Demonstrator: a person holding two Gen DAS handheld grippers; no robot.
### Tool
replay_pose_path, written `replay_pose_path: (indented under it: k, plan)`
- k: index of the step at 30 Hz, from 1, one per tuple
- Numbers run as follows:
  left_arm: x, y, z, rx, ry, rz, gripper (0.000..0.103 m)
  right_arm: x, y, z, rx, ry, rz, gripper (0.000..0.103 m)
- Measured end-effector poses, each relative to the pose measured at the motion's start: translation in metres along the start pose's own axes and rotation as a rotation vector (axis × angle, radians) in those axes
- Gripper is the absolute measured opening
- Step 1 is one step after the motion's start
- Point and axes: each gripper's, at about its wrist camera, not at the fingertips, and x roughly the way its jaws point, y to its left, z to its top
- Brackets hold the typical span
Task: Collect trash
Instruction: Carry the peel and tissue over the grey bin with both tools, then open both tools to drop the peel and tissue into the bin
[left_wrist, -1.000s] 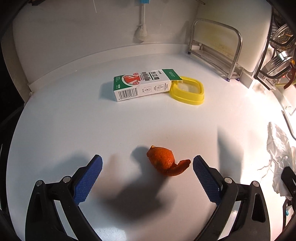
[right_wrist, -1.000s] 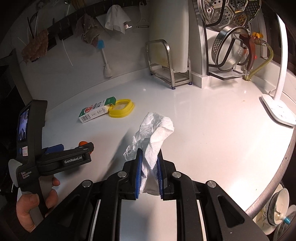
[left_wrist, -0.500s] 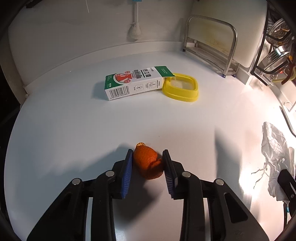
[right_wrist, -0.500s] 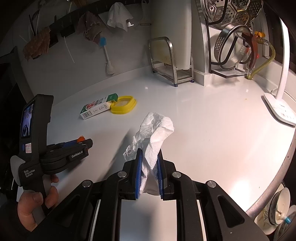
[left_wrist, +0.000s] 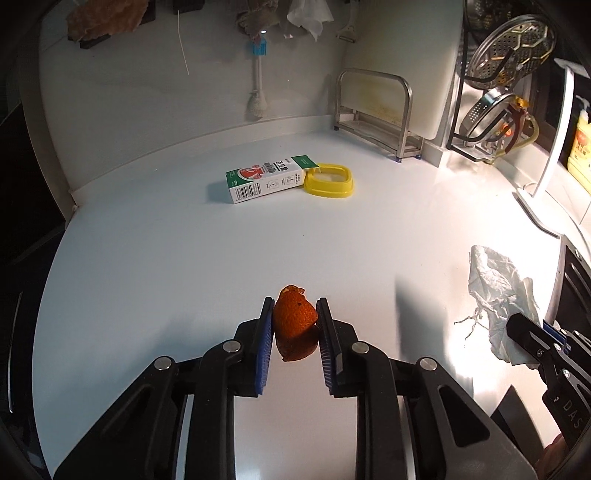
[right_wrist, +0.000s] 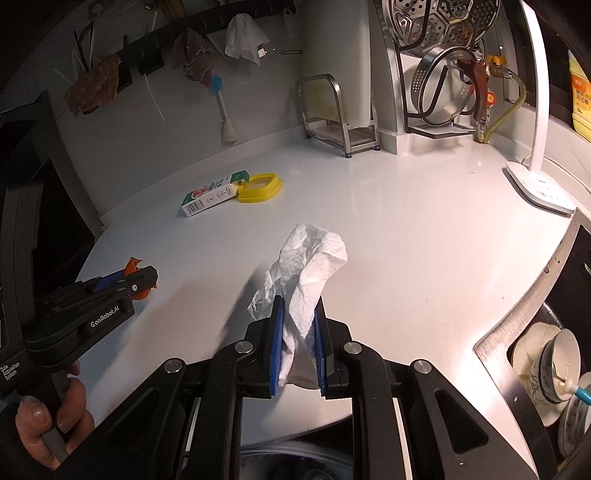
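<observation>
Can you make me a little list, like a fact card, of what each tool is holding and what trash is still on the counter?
Left tool: its jaws have just been closing, and it is now shut on the orange peel
Right tool: shut on the crumpled white tissue
Still on the counter: green and white carton, lying flat
Next to the carton: yellow lid, touching the carton's end
Who holds the tools: a person, one hand visible on the left tool's handle
</observation>
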Motion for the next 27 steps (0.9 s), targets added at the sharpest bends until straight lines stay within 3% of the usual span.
replay_pose_path:
  k: [13, 27]
  plan:
    - [-0.090, -0.025, -0.085, 0.105, -0.041, -0.096, 0.023, -0.085, 0.005, -0.097, 0.029, 0.005, -0.040, 0.015]
    - [-0.114, -0.054, -0.164, 0.153, 0.034, -0.154, 0.023, -0.129, -0.006, -0.187, 0.055, 0.063, -0.079, 0.015]
